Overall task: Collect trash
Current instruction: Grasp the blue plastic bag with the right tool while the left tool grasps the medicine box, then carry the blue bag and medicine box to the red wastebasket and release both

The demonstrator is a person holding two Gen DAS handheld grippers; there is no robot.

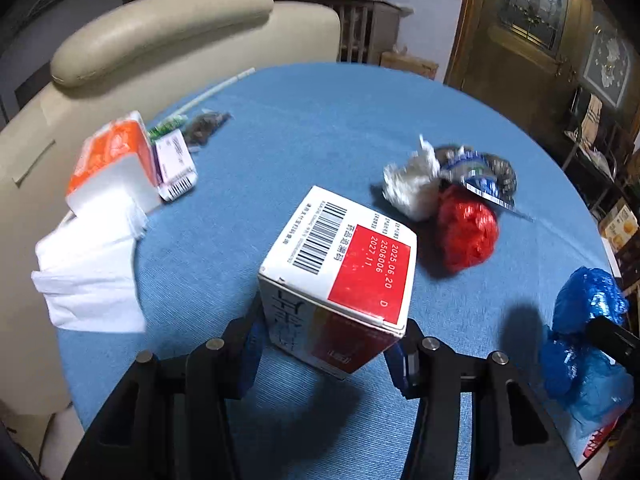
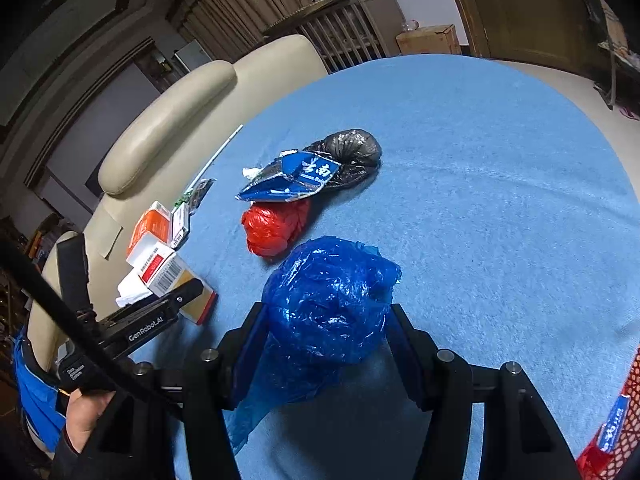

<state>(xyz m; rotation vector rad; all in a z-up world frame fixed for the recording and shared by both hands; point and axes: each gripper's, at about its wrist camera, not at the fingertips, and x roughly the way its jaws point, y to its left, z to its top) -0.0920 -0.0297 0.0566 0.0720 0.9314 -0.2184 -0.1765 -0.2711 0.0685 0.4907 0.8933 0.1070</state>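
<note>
My left gripper point(image 1: 324, 344) is shut on a white and red medicine box point(image 1: 340, 276) and holds it tilted just above the blue tablecloth point(image 1: 304, 132); the box also shows in the right wrist view point(image 2: 168, 276). My right gripper point(image 2: 326, 336) is shut on a crumpled blue plastic bag point(image 2: 328, 300), also visible in the left wrist view point(image 1: 588, 328). Beyond lie a red plastic bag point(image 1: 466, 230) point(image 2: 274, 226), a crumpled white tissue point(image 1: 412, 188), a torn blue wrapper point(image 2: 294, 178) and a black plastic bag point(image 2: 352, 152).
At the table's left edge stand an orange tissue pack point(image 1: 114, 160) with loose white tissues point(image 1: 90, 272), a small white box point(image 1: 176, 164) and a straw point(image 1: 218, 90). A beige sofa point(image 1: 160, 36) is behind. A red mesh item point(image 2: 616, 432) shows at the right edge.
</note>
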